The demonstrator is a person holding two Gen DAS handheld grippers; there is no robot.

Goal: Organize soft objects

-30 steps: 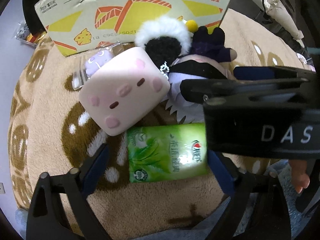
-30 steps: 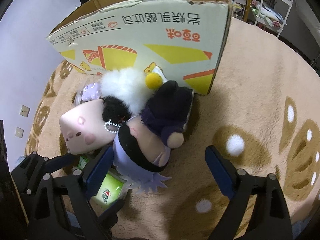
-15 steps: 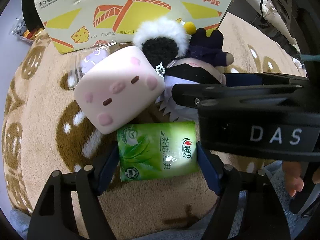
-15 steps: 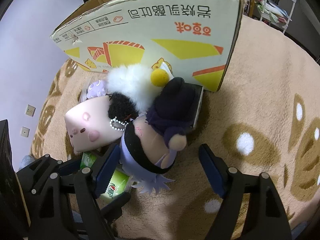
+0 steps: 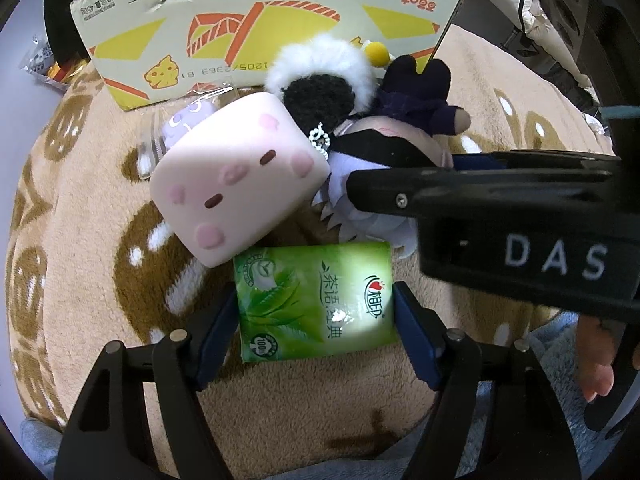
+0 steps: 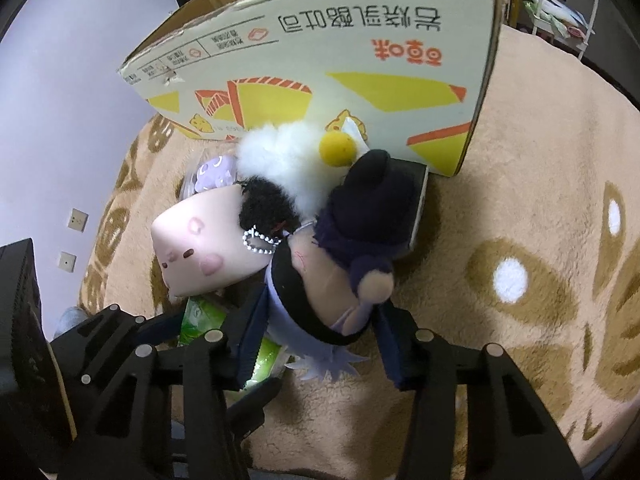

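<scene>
A green tissue pack (image 5: pixel 316 300) lies on the tan patterned blanket (image 5: pixel 80 240), and my left gripper (image 5: pixel 316 306) is shut on it, blue pads against both short sides. Behind it sit a pink cube plush (image 5: pixel 240 184), a white-and-black fluffy pompom (image 5: pixel 320 72) and a plush doll (image 5: pixel 380 148) in dark purple. In the right wrist view my right gripper (image 6: pixel 320 320) straddles the plush doll (image 6: pixel 328 280); its jaws are closing, with both pads against the doll's lavender body. The tissue pack (image 6: pixel 200 316) peeks out at the lower left.
An open cardboard box (image 5: pixel 260 20) with yellow and orange print stands right behind the toys. A small lavender toy in a clear bag (image 5: pixel 188 124) lies by the cube. A hand (image 5: pixel 596 360) holds the right gripper's black body (image 5: pixel 520 240). Bare blanket (image 6: pixel 520 240) stretches right.
Both grippers narrowed their jaws: the left came onto the green tissue pack's sides, the right closed in on the plush doll. The objects have not shifted.
</scene>
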